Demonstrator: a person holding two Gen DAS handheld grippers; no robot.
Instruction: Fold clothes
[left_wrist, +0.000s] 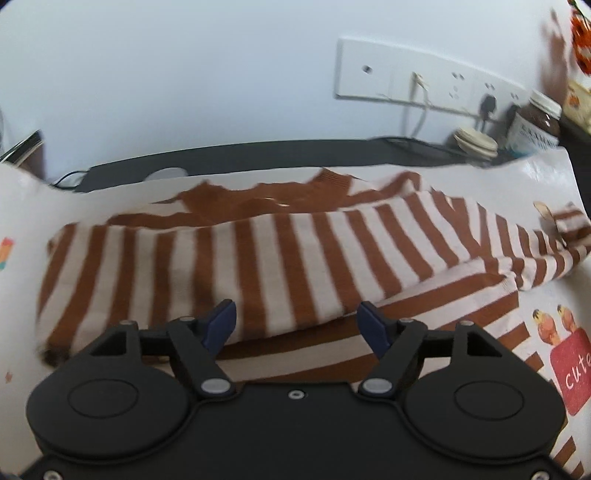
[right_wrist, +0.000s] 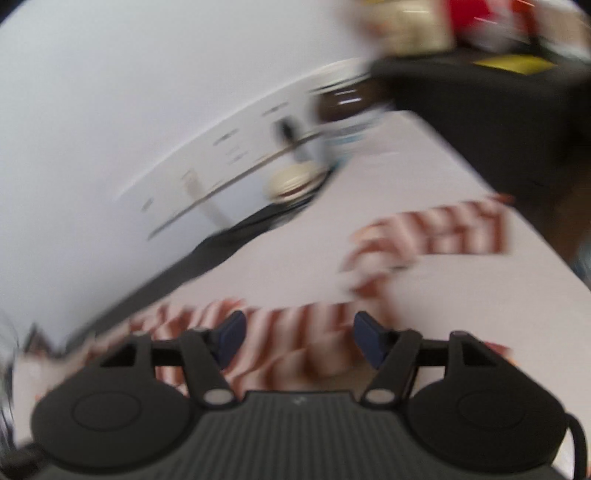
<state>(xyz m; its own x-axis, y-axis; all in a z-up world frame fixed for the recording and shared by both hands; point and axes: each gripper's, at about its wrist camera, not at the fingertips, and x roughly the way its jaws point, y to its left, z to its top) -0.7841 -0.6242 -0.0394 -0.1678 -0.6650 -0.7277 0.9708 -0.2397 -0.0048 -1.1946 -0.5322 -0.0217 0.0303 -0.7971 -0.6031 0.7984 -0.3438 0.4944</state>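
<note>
Left wrist view: the left gripper hangs with fingers apart and empty over a white printed table. Just beyond them lies the brown-and-white striped sweater, folded, long axis left to right. Behind, a jar and white wall. Right wrist view, blurred: right gripper, fingers apart, above the sweater.
</note>
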